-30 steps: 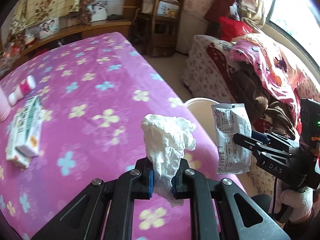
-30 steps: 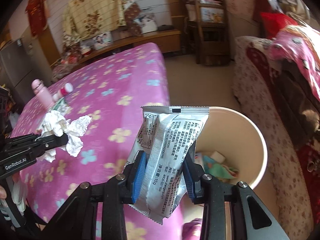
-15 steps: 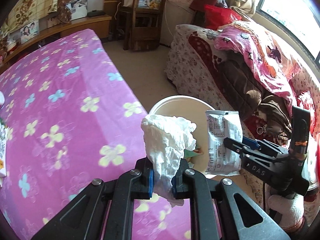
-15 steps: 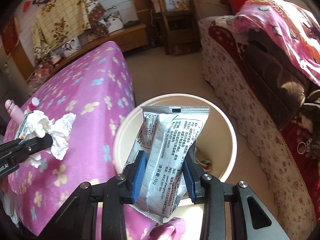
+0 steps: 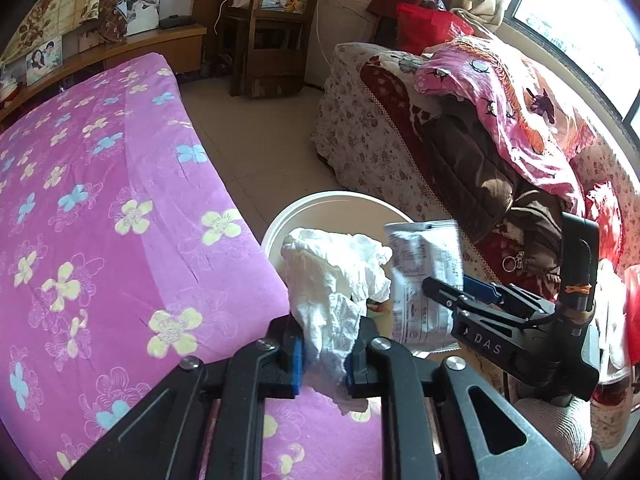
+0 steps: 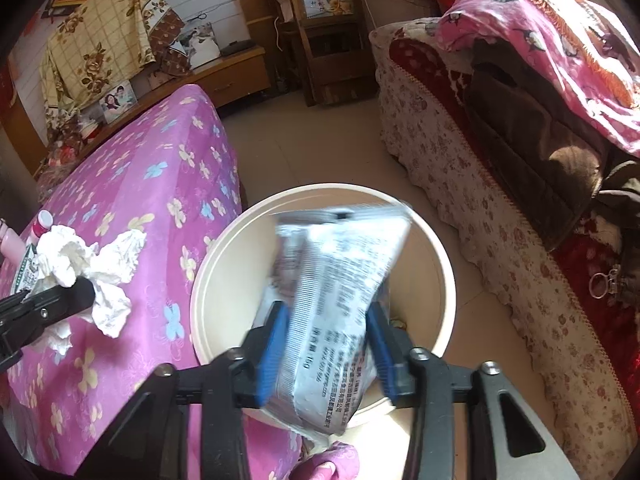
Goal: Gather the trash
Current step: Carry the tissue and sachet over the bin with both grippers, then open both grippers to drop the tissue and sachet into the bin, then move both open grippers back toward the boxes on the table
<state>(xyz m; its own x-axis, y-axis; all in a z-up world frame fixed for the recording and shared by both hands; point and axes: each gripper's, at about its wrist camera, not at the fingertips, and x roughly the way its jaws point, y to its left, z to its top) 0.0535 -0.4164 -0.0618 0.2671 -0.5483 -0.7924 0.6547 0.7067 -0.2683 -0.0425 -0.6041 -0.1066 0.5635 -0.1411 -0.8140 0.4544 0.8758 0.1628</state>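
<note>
A crumpled white tissue [image 5: 336, 276] stands up between the blue pads of my left gripper [image 5: 324, 362]. Its jaws are opening, but the pads still touch the tissue. It hangs over the bed's edge, beside the cream trash bin [image 5: 332, 200]. My right gripper [image 6: 328, 346] is above the bin [image 6: 224, 248]. Its jaws are opening, and the silver snack wrapper [image 6: 340, 300] sits loose, tilted and blurred between the pads. The left wrist view shows the wrapper [image 5: 424, 280] at the right gripper [image 5: 436, 288] tip over the bin. The right wrist view shows the tissue [image 6: 80, 256] on the left gripper [image 6: 86, 294].
A bed with a pink flowered cover [image 5: 100, 200] fills the left side. A sofa piled with clothes and a pink blanket [image 5: 480, 140] stands at the right. Tiled floor runs between them to a wooden chair [image 5: 272, 32]. A pink bottle [image 6: 12, 244] lies on the bed.
Both grippers have swung from over the bed to the bin. The right jaws have widened, and the wrapper has tilted and blurred between them. The tissue stays in the left jaws.
</note>
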